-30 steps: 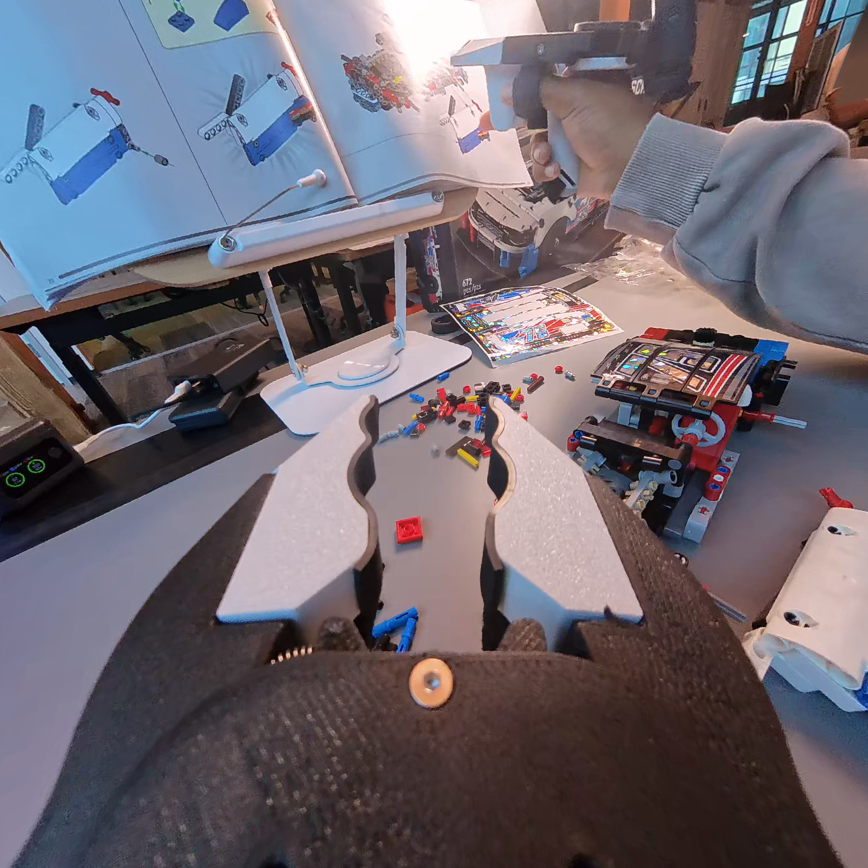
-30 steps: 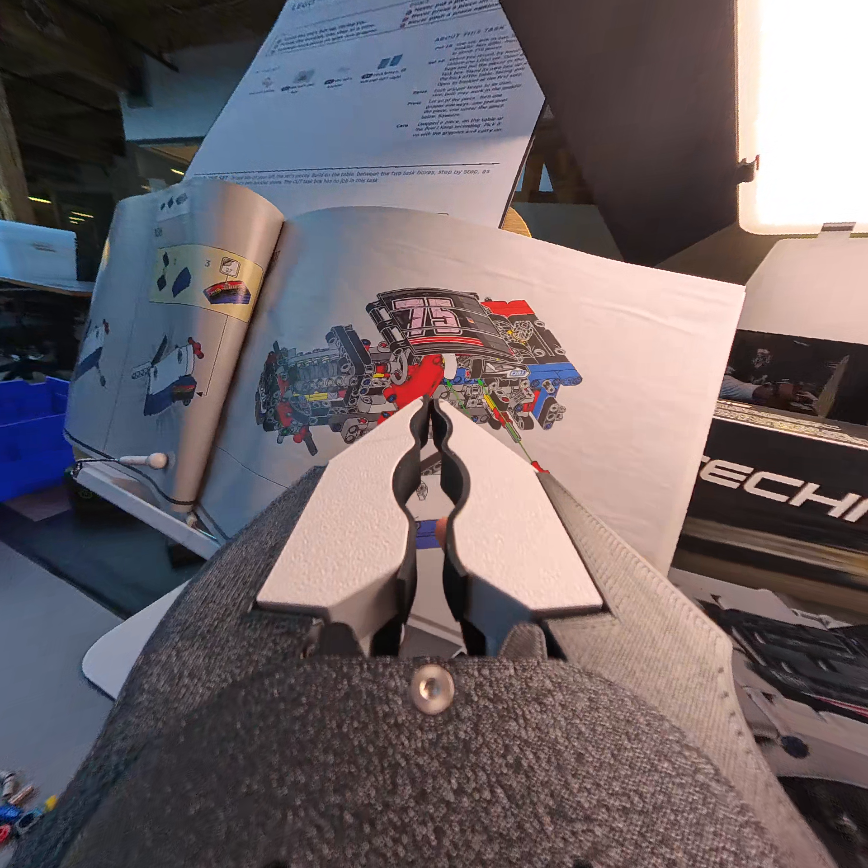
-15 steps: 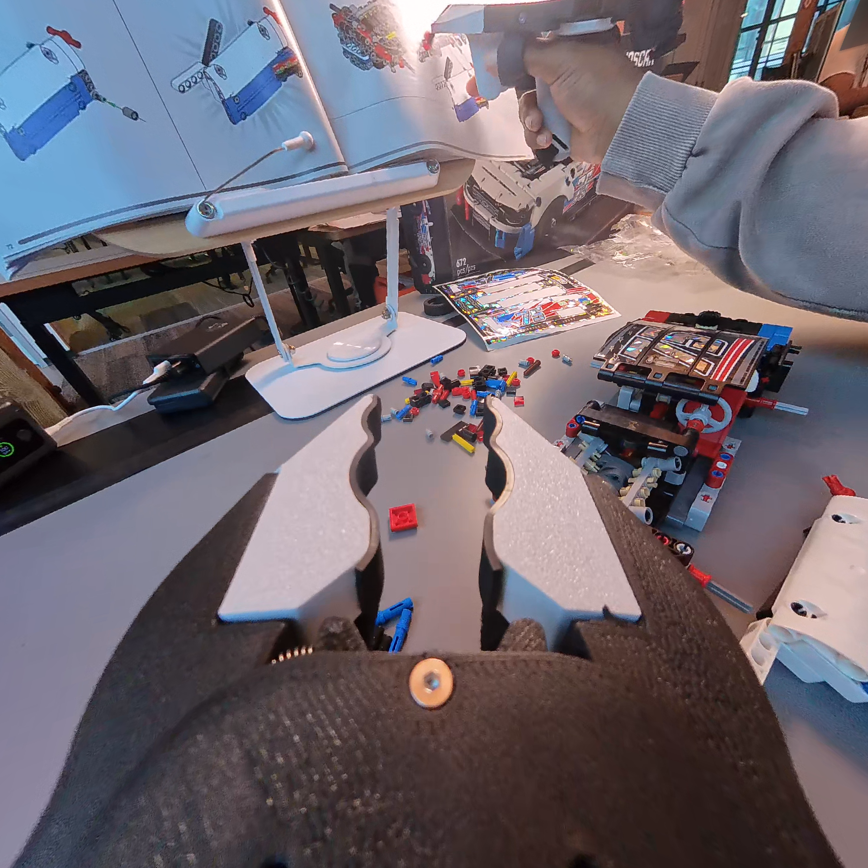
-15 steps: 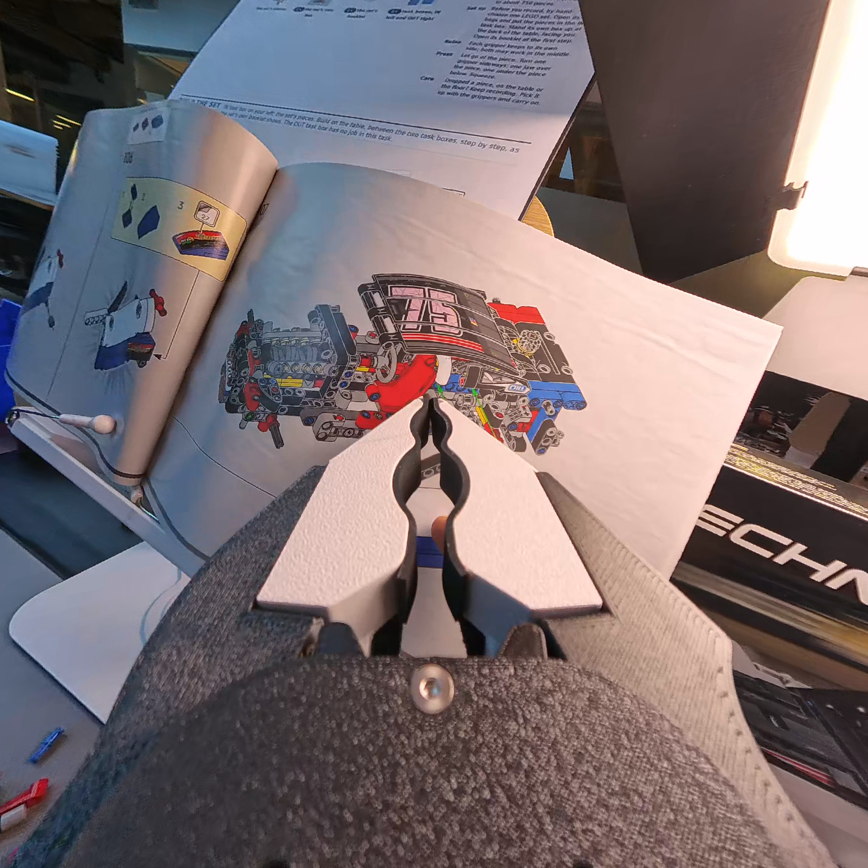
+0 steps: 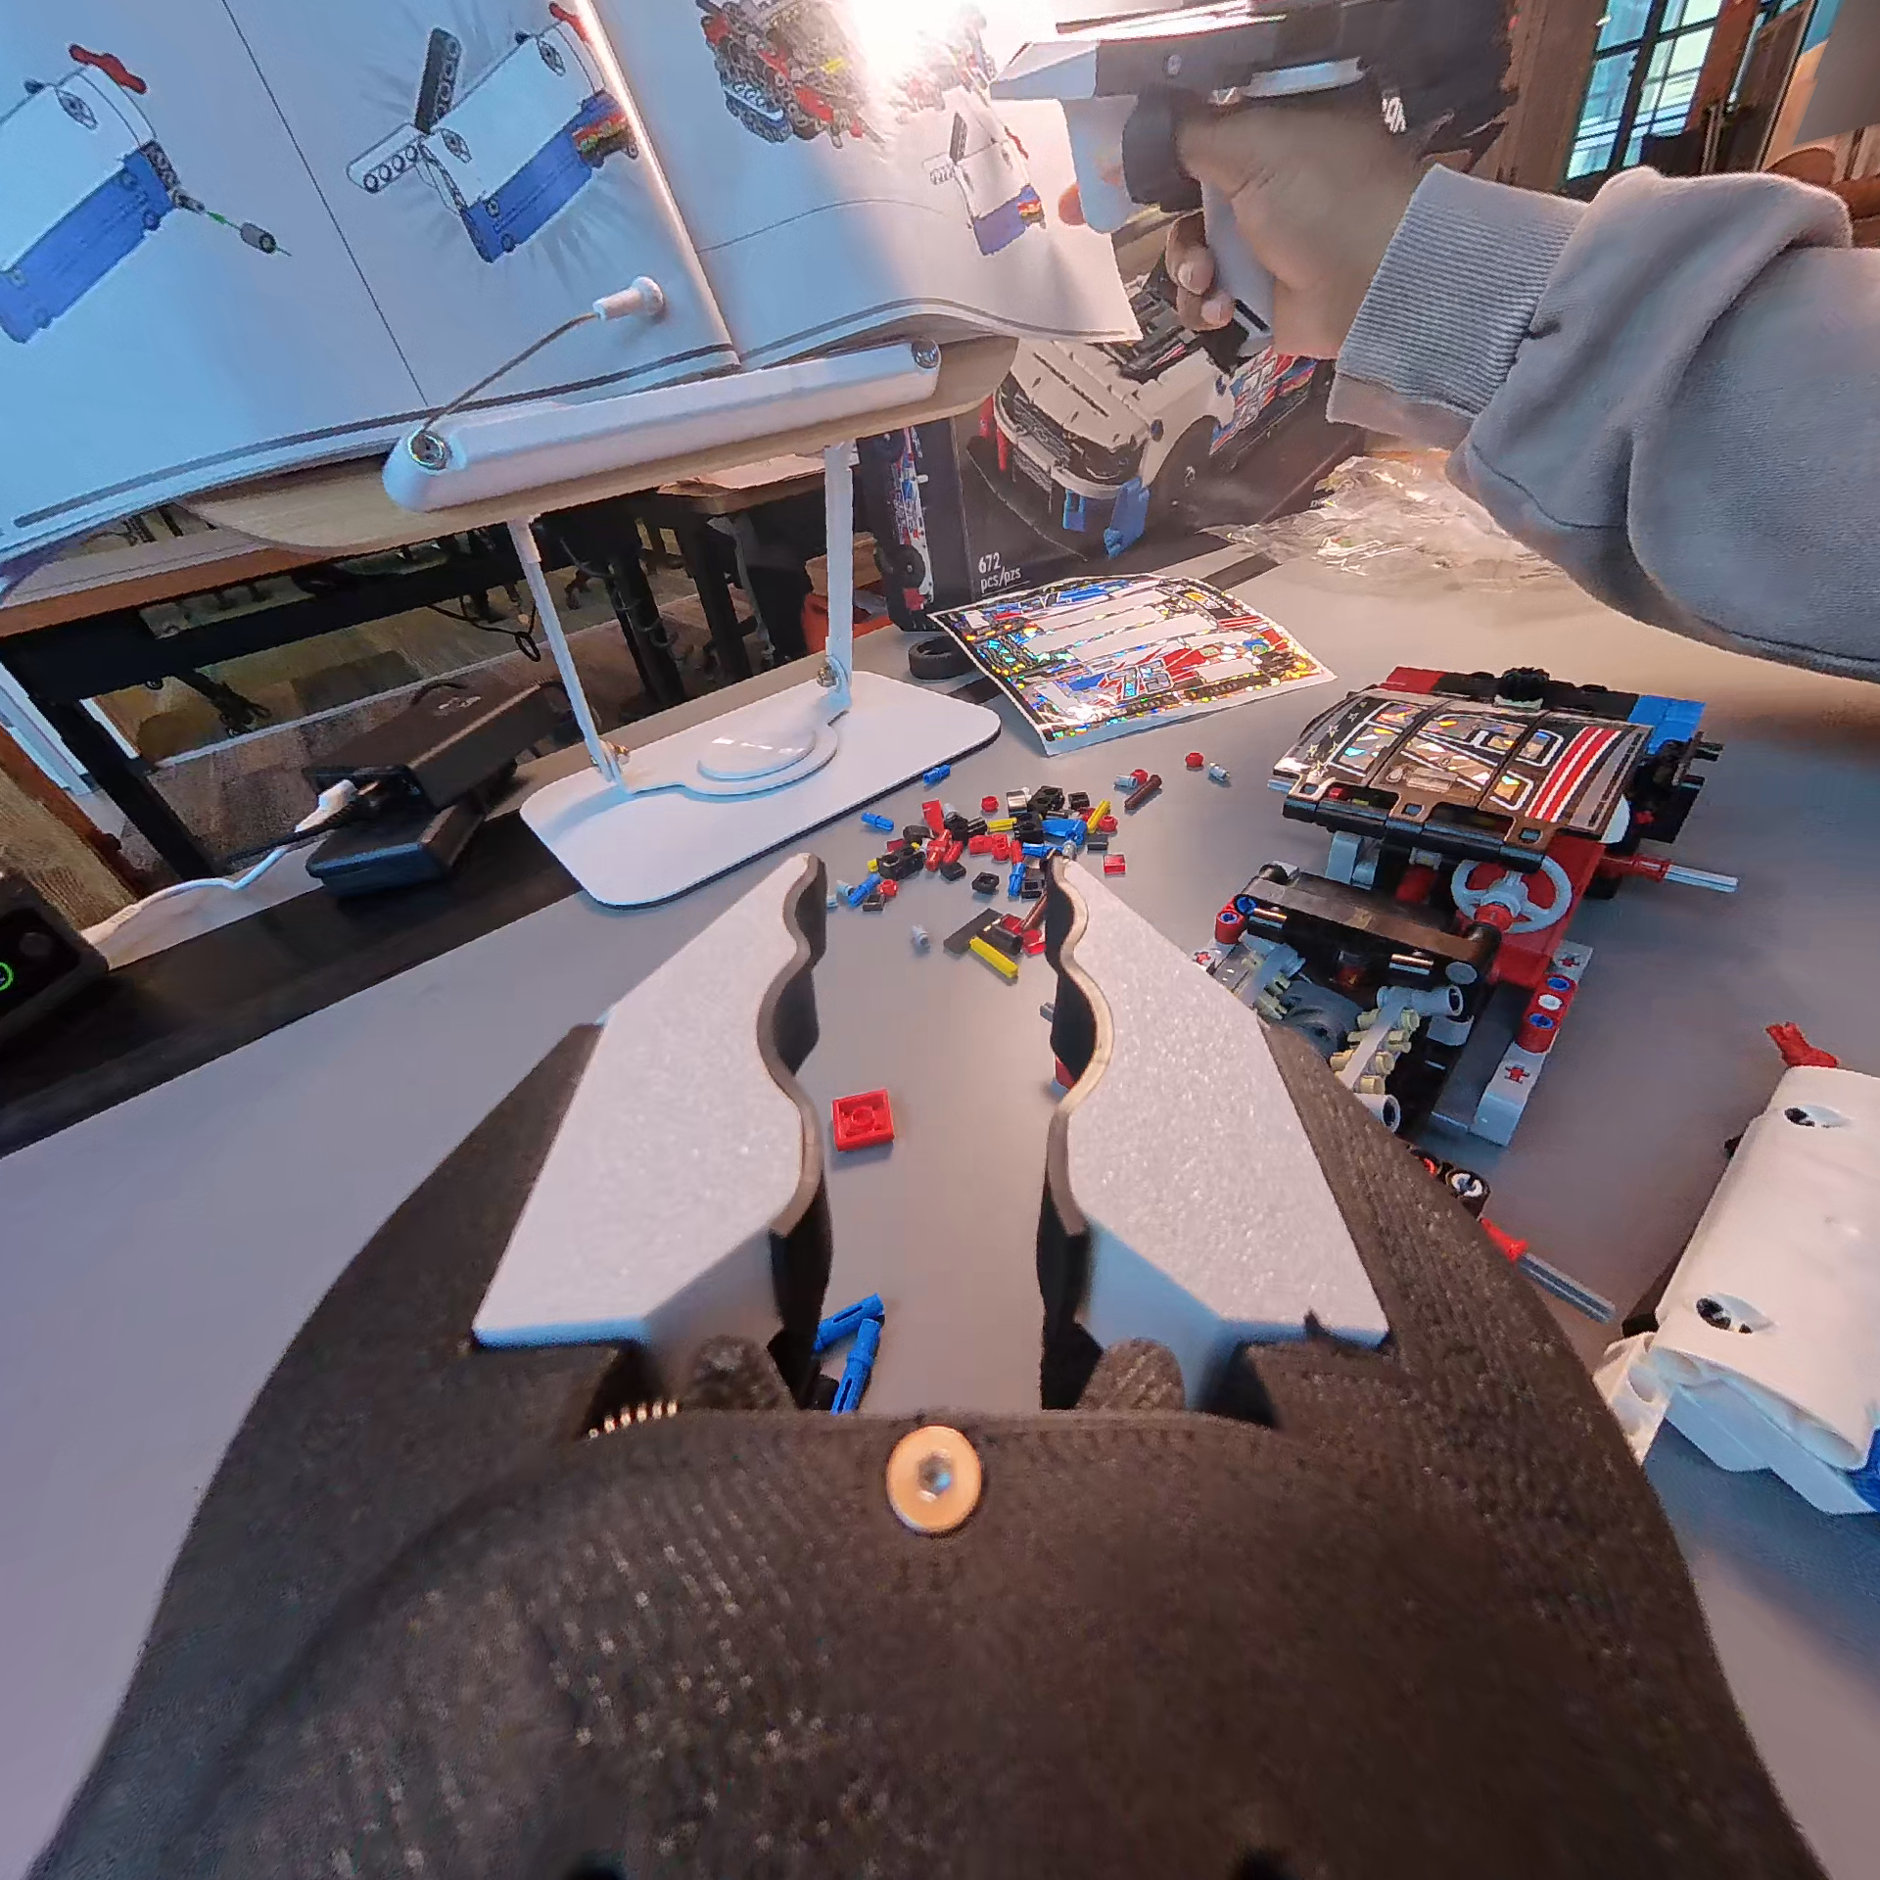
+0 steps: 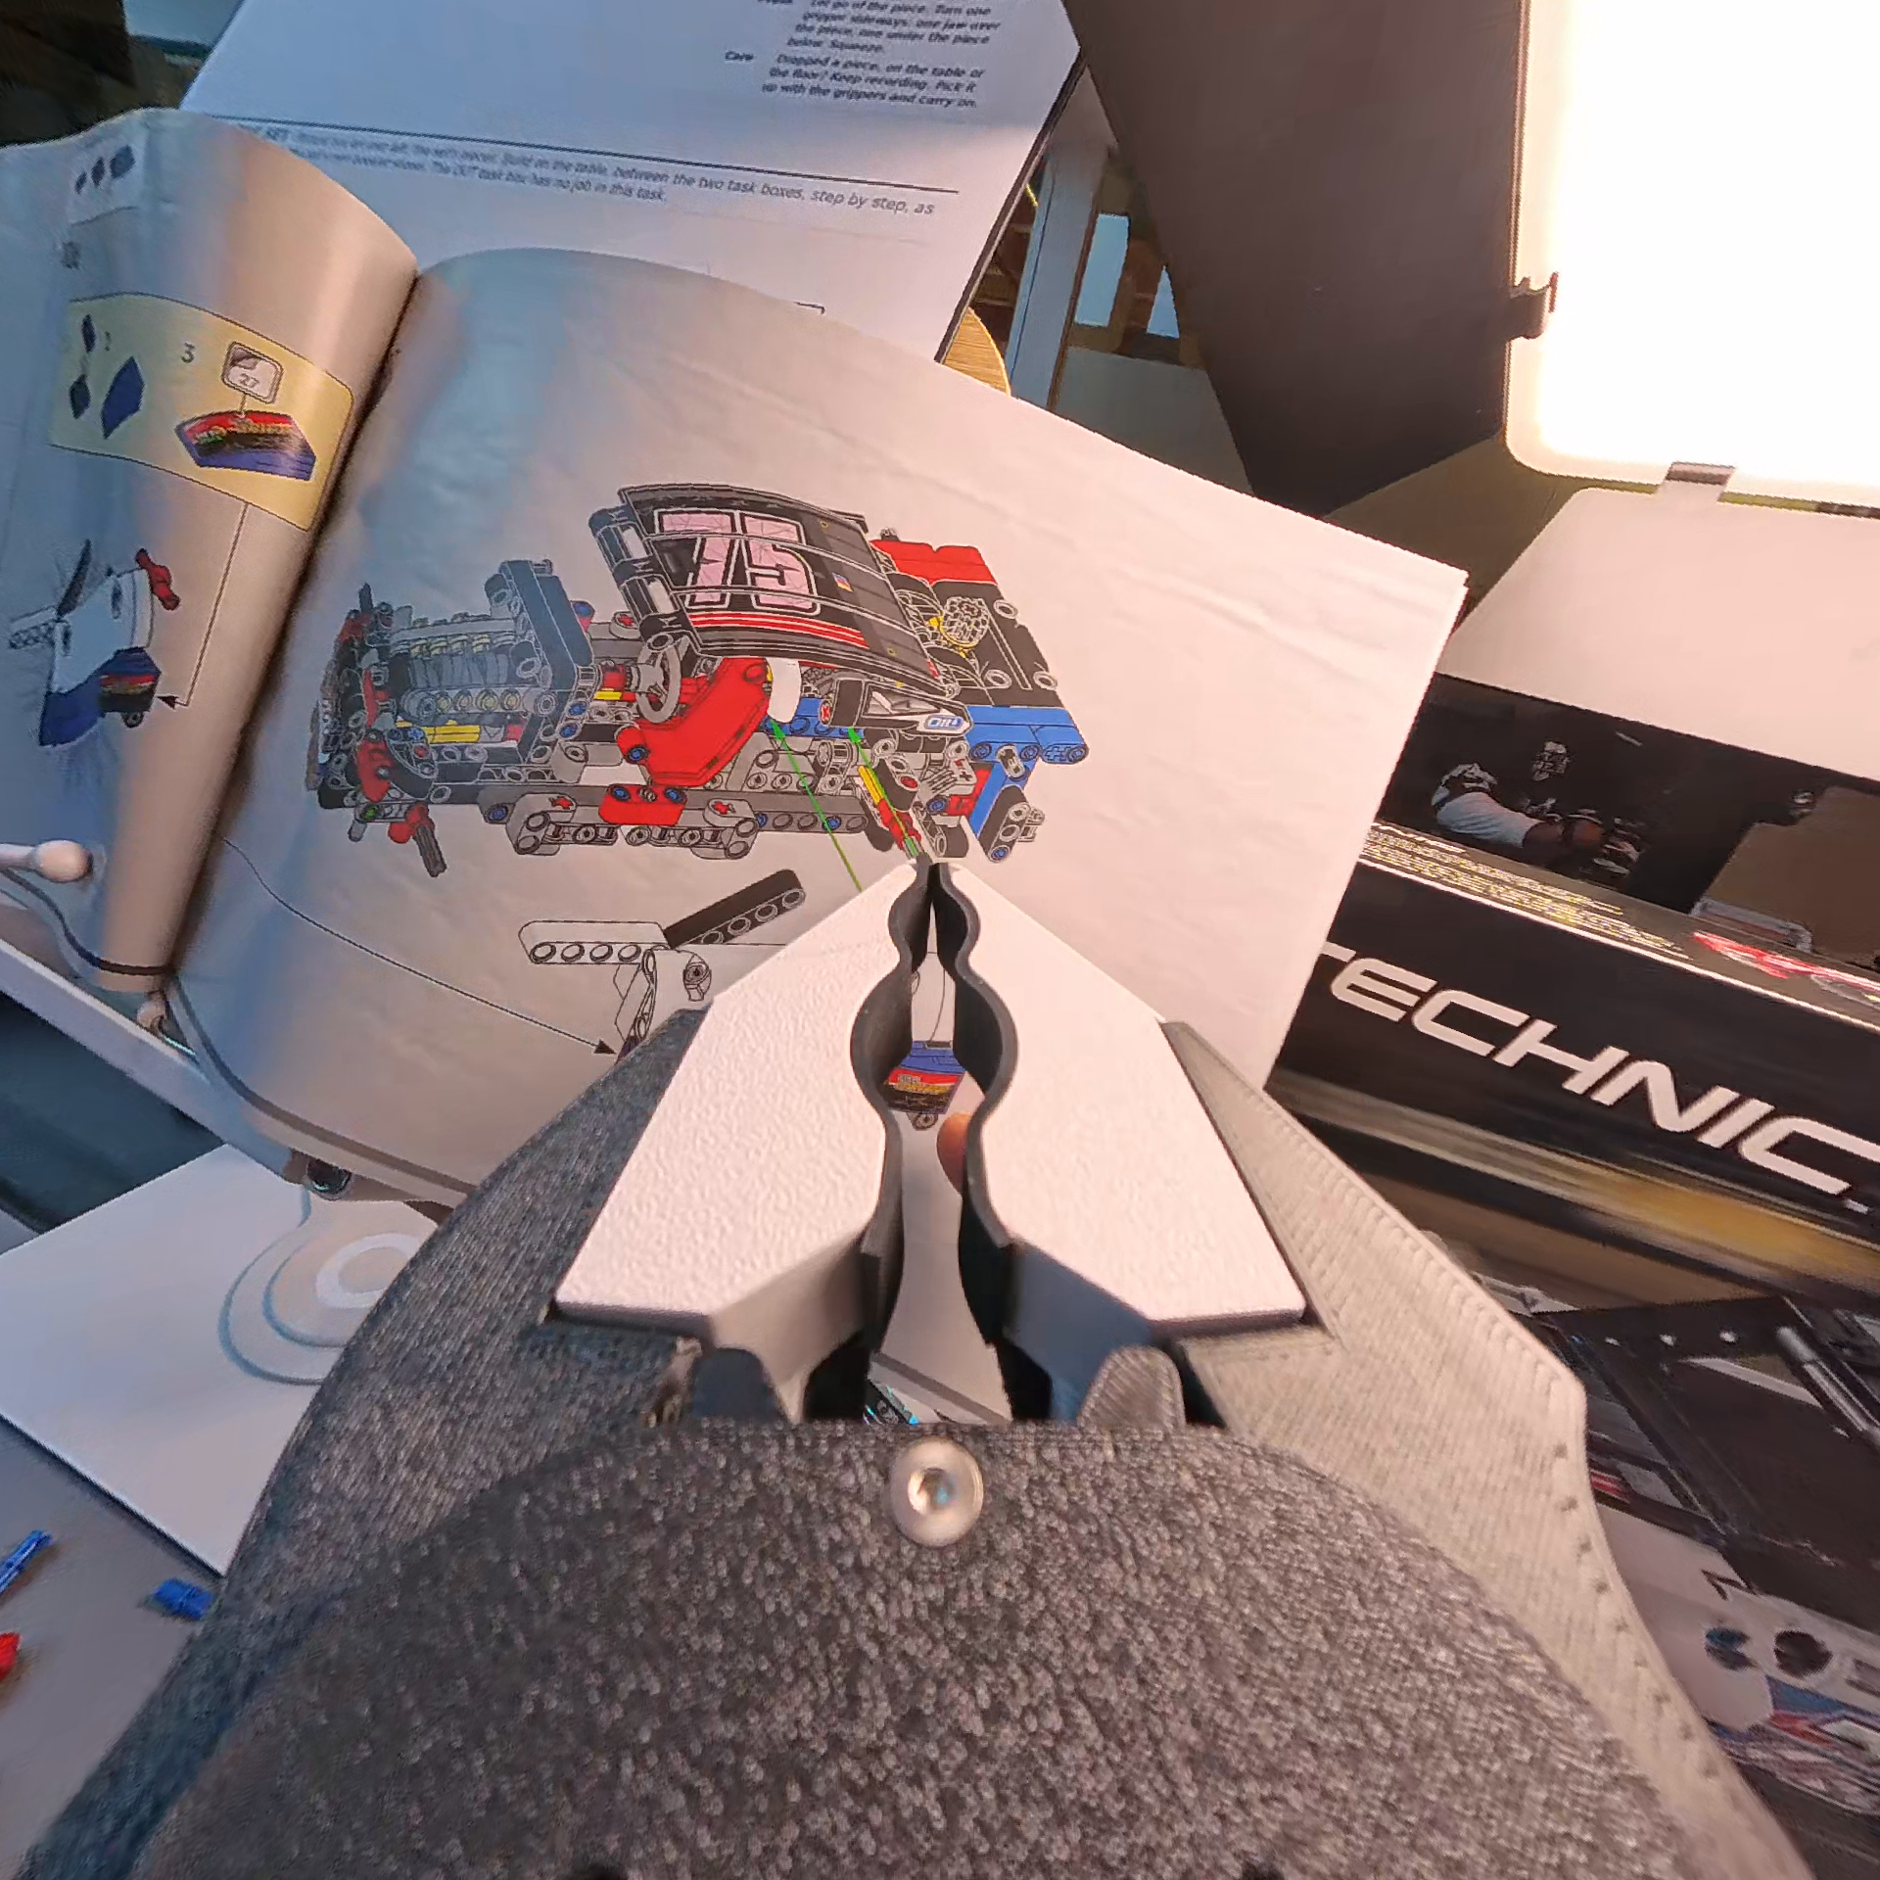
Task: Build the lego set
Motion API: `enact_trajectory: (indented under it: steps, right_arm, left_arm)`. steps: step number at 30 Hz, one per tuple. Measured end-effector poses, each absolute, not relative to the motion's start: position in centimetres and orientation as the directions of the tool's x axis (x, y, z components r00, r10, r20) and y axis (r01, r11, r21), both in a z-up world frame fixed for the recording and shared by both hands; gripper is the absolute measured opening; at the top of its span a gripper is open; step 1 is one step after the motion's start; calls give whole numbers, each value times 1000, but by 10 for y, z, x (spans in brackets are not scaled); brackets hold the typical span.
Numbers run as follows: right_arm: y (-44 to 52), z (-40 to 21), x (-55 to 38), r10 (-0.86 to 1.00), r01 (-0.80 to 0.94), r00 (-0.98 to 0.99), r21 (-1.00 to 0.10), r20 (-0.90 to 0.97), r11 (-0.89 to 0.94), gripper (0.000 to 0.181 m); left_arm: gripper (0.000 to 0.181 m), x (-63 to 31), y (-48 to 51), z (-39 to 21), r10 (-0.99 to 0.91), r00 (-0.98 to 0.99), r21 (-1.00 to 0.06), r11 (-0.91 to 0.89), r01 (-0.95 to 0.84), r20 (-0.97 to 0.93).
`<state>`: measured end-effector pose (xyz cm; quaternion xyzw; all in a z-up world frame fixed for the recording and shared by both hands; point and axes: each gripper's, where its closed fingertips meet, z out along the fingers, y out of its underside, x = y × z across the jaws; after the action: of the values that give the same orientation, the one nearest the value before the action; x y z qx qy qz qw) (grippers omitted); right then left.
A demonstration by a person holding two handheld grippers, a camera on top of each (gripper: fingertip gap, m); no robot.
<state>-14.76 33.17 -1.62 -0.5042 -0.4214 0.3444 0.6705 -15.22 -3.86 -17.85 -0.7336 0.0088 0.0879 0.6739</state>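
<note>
My left gripper is open and empty, low over the grey table. A small red plate lies on the table between its fingers, and blue pins lie near their base. A pile of loose small pieces lies just beyond the tips. The half-built car chassis stands to the right, with a white body section nearer. My right gripper is shut, tips against the right-hand page of the open instruction booklet. I cannot tell whether it pinches the page. It also shows in the left wrist view, held by a hand.
The booklet rests on a white stand at the table's back. A sticker sheet, the set's box and a clear plastic bag lie behind the chassis. A bright lamp panel stands at the upper right. A power adapter sits left. The grippers' ends are close to 40 cm from one another.
My right gripper, still shut, has moved down and to the right across the booklet page. My left gripper has stayed open and shifted only slightly over the red plate.
</note>
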Motion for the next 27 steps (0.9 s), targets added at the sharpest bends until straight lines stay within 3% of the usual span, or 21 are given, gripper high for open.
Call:
enact_trajectory:
  steps: [1, 15, 27]
  right_arm:
    - [332, -16, -147, 887, -38, 407, -967, 216, 253, 0]
    - [338, -45, -127, 873, -36, 448, -972, 191, 231, 0]
    - [328, -36, -143, 878, -29, 419, -963, 231, 267, 0]
  left_arm:
    - [41, -152, -39, -178, 106, 984, -987, -92, -132, -141]
    - [40, -152, -38, -179, 103, 985, -987, -97, -130, -140]
    - [39, -152, -39, -180, 99, 986, -987, -98, -125, -134]
